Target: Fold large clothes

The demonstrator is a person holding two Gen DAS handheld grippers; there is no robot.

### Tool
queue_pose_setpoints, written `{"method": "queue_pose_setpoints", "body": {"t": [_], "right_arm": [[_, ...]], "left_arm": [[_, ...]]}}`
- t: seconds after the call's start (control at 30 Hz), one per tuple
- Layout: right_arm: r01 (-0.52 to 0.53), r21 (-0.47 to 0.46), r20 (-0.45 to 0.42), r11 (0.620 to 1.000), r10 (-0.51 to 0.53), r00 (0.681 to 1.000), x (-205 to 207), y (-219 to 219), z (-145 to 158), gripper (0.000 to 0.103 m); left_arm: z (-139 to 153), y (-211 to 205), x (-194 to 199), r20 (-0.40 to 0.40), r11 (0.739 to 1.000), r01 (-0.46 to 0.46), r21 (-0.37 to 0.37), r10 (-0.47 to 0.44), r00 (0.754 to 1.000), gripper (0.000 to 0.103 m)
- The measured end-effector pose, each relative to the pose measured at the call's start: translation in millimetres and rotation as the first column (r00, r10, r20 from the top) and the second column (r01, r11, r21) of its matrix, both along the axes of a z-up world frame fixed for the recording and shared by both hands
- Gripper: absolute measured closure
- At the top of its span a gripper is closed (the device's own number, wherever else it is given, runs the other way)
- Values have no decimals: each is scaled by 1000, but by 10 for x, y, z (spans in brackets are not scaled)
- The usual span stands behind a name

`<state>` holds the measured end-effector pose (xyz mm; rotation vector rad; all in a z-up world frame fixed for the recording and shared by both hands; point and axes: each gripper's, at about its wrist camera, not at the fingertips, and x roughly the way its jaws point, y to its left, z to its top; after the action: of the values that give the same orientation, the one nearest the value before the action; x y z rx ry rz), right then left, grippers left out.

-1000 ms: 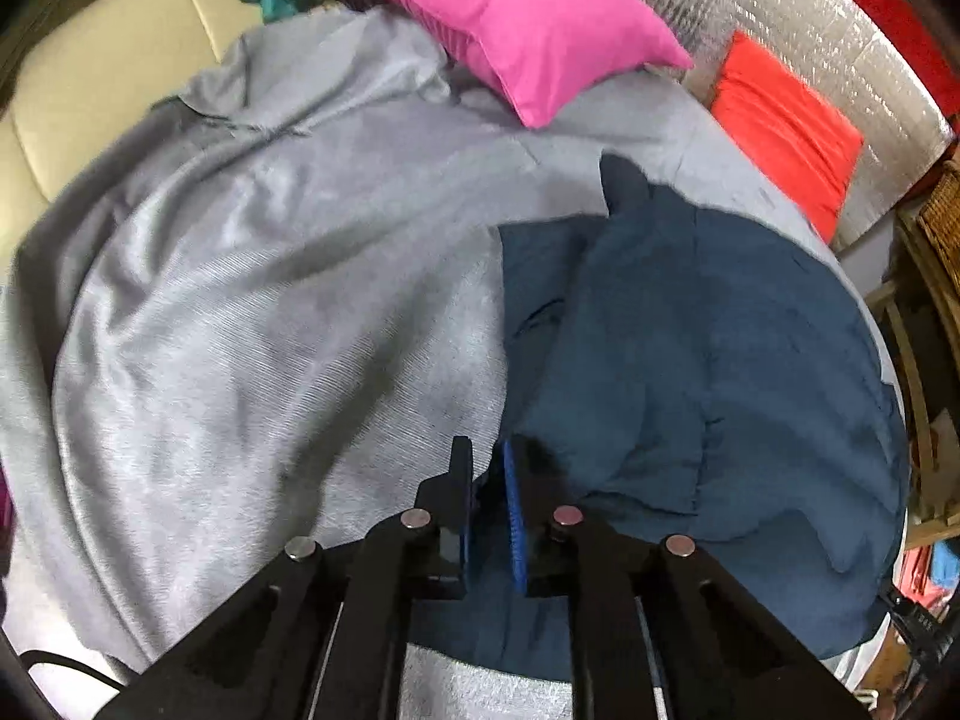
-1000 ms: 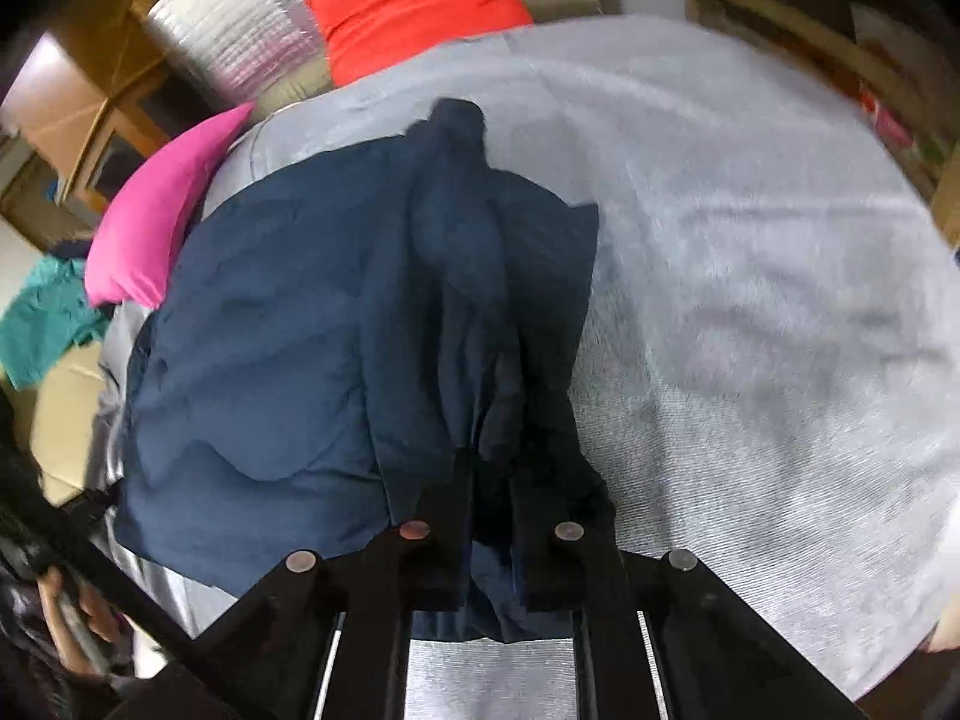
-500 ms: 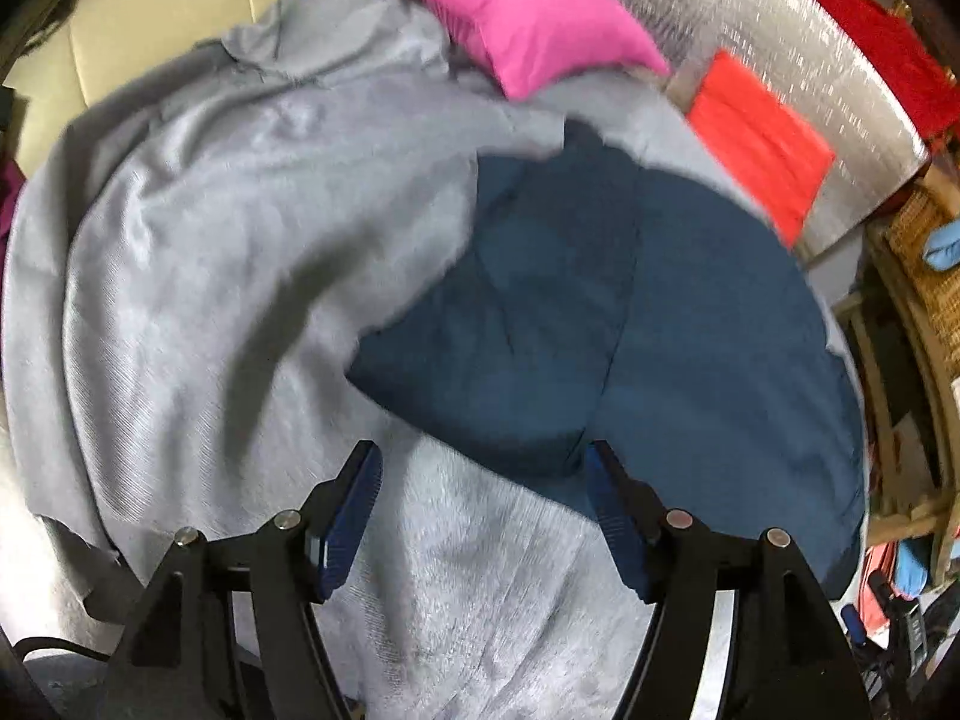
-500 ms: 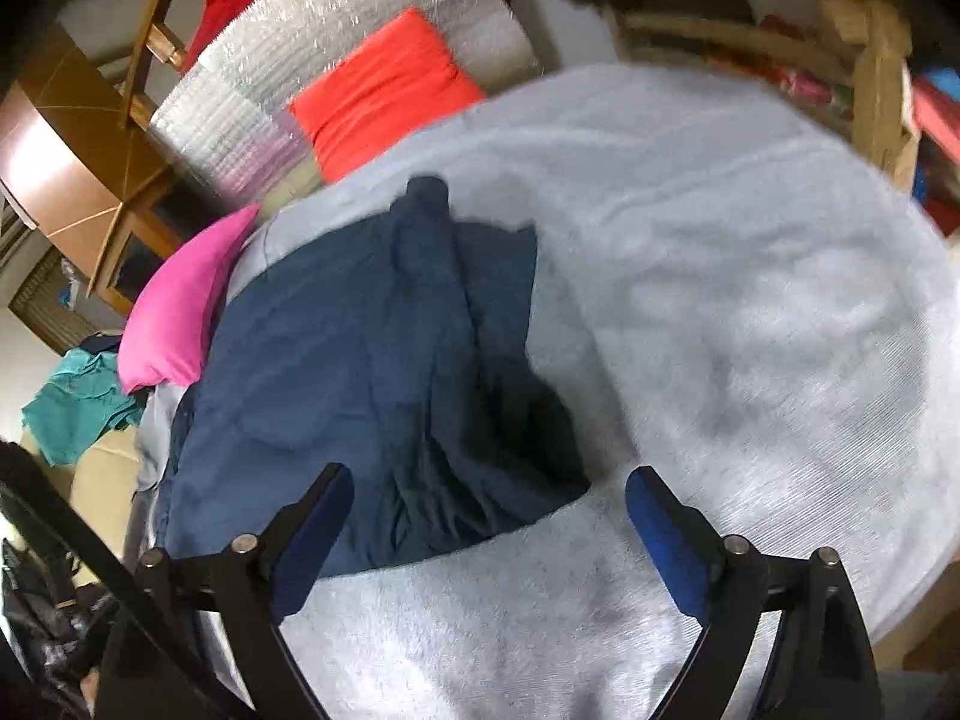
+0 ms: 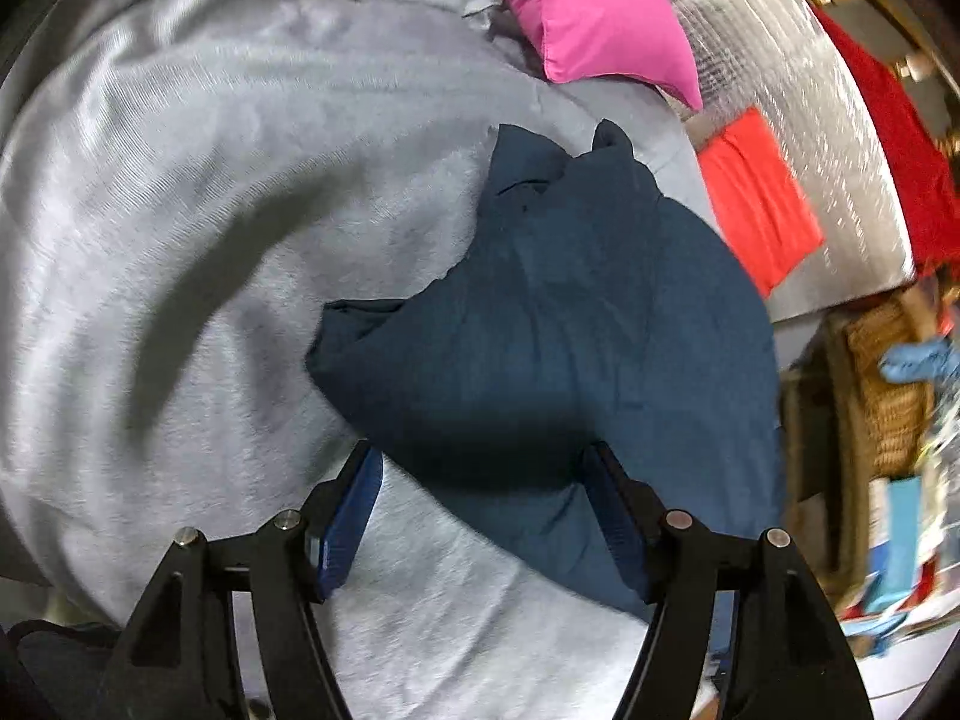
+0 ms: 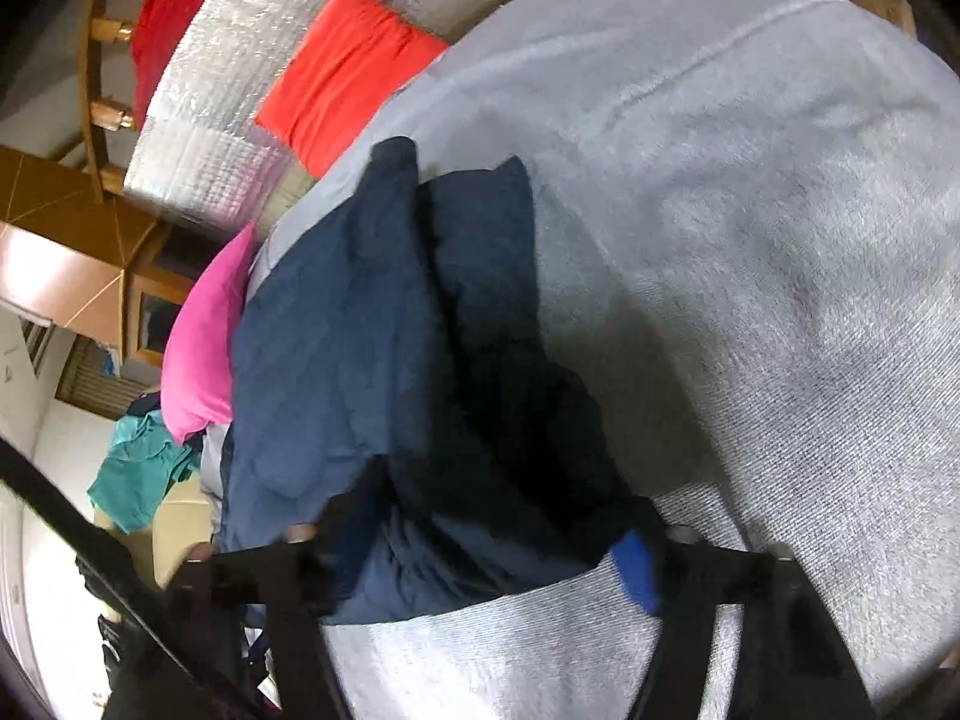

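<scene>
while the navy garment [image 5: 558,324] lies mid-frame on grey cloth [image 5: 180,240], left gripper [image 5: 480,483] gapes empty (right gripper [image 6: 480,534] closing around folds).

- A grey blanket [image 5: 198,192] covers the whole bed surface, loosely wrinkled.
- A folded navy garment [image 5: 540,324] lies on the blanket.
- A pink pillow [image 5: 594,18] rests at its far edge.
- An orange-red cushion [image 6: 348,66] sits beside.
</scene>
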<state>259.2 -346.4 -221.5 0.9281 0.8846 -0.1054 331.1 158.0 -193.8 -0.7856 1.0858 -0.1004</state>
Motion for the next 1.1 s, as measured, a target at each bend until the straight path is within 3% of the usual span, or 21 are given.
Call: {"method": "queue_pose_setpoints", "body": {"t": [0.1, 0.13, 0.2, 0.27, 0.37, 0.43, 0.47, 0.5, 0.53, 0.67, 0.87, 0.97, 1.1], "right_arm": [[-13, 18, -7, 1000, 13, 1000, -3, 13, -53, 47], [-16, 16, -6, 1000, 16, 1000, -10, 14, -51, 49], [-23, 22, 1, 999, 23, 1000, -20, 12, -46, 65], [-36, 27, 12, 999, 36, 999, -35, 6, -19, 72], [-62, 82, 34, 995, 60, 998, -6, -74, 2, 73], [-65, 106, 41, 992, 61, 997, -17, -111, 11, 65], [-52, 124, 42, 991, 47, 998, -37, -132, -9, 45], [-38, 146, 45, 989, 31, 999, -61, -156, -31, 14], [-8, 180, 52, 984, -1, 999, -97, -200, -63, 8], [-9, 288, 119, 958, -27, 993, -160, -295, -87, 8], [-39, 236, 117, 971, 11, 993, -106, -180, -28, 8], [-50, 165, 75, 985, 38, 996, -66, -111, -7, 8], [-50, -46, -13, 998, 49, 999, -19, -14, 88, 9]], "left_arm": [[-112, -42, 68, -13, 998, 10, -69, -11, 1000, 34], [-136, -49, 67, -16, 996, 9, -93, -11, 1000, 43], [-152, -56, 62, -22, 993, 8, -121, -10, 1000, 53], [-96, -45, 25, -5, 992, 8, -128, -9, 1000, 68], [-35, -33, -39, 11, 990, 13, -144, -11, 1000, 72], [-61, -43, -57, -5, 990, 12, -144, -13, 1000, 69], [-92, -39, -54, -22, 988, 2, -153, -6, 1000, 66], [-113, -35, -17, -34, 986, -5, -165, -1, 999, 65], [-141, -27, -4, -51, 983, -16, -184, 7, 999, 60], [-185, 2, 9, -85, 979, -33, -203, 16, 996, 48], [-155, -16, 38, -88, 982, -24, -186, 7, 996, 44], [-152, -34, 23, -86, 990, -21, -137, 10, 996, 36], [-85, -140, 68, -61, 999, -5, -54, 1, 998, 34]]}}
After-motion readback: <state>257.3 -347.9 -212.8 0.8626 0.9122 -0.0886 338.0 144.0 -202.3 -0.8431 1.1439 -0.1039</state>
